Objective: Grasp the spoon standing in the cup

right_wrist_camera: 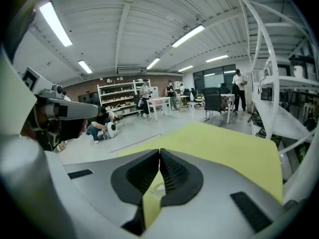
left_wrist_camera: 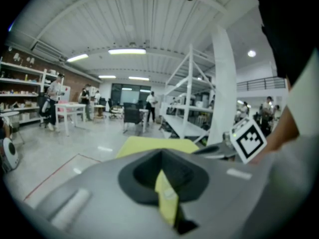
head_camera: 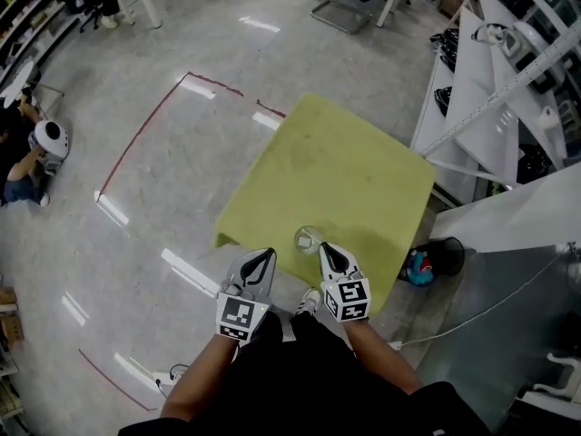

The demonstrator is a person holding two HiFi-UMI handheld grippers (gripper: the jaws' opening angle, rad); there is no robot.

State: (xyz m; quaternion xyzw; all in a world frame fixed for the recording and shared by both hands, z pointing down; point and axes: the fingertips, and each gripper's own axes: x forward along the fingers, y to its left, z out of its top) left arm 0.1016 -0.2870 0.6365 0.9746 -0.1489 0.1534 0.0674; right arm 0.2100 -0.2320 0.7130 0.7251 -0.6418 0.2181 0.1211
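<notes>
The clear cup (head_camera: 308, 239) stands by the near edge of the yellow-green surface (head_camera: 349, 166); no spoon can be made out in it. The right tool (head_camera: 325, 251) sits just right of the cup, clenched with nothing visible between its jaws, probably lining up. The left tool (head_camera: 267, 256), likewise clenched and empty, waits left of the cup.

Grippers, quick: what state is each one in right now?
Left gripper: closed, nothing between its jaws.
Right gripper: closed, tips together, nothing seen held between them.
</notes>
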